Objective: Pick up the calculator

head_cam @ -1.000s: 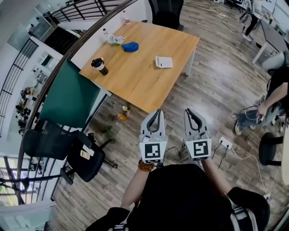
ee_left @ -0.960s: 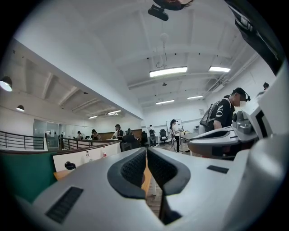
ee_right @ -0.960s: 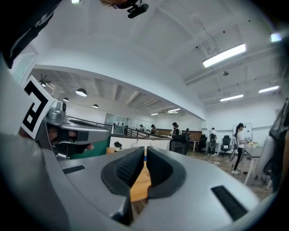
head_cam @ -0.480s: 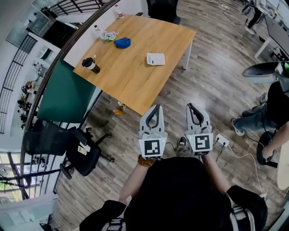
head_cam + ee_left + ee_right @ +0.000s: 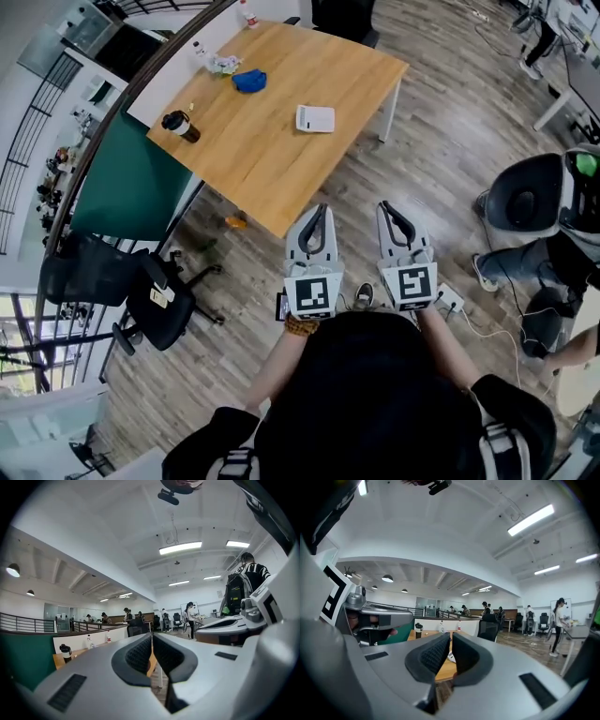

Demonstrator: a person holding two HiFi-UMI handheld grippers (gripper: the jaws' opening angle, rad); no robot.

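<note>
The calculator (image 5: pixel 315 118) lies flat on the table (image 5: pixel 272 178), well apart from both grippers. The left gripper (image 5: pixel 319 211) and right gripper (image 5: pixel 384 207) are pressed together and hold nothing. It is best to walk close first, then spread one gripper's jaws and reach for the calculator's edge.

Calculator (image 5: pixel 315 118) keys too small; right gripper view: mostly hidden behind jaws.
</note>
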